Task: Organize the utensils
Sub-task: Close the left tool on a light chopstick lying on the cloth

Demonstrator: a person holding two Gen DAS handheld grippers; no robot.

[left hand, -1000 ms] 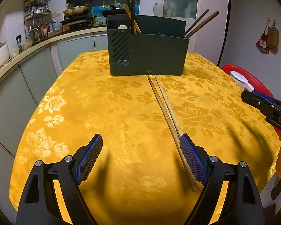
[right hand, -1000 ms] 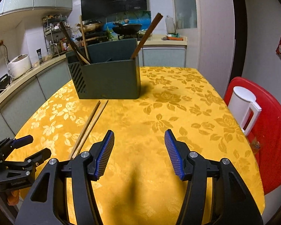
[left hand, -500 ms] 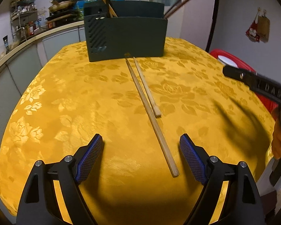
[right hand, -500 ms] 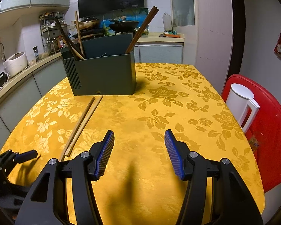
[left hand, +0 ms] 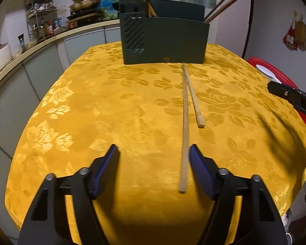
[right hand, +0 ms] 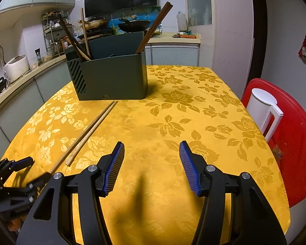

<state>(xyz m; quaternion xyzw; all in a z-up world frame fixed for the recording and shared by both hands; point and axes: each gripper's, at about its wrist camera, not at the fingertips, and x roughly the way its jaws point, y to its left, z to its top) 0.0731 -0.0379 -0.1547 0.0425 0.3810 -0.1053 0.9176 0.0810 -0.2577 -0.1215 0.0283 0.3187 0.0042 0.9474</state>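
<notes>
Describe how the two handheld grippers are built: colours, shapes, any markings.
Both match. The left gripper and right gripper have glossy black plastic arms with triangular cut-outs and silver pivot bolts. Each finger ends in a long, narrow blue ribbed pad. Seen from the left camera, the right gripper's side carries white lettering, partly cut off. No cables or sleeves show.

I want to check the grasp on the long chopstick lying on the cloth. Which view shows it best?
The left wrist view: the long chopstick runs full length, its near end between the open left hand-held gripper jaws. The right wrist view shows it obliquely, near end hidden.
</notes>
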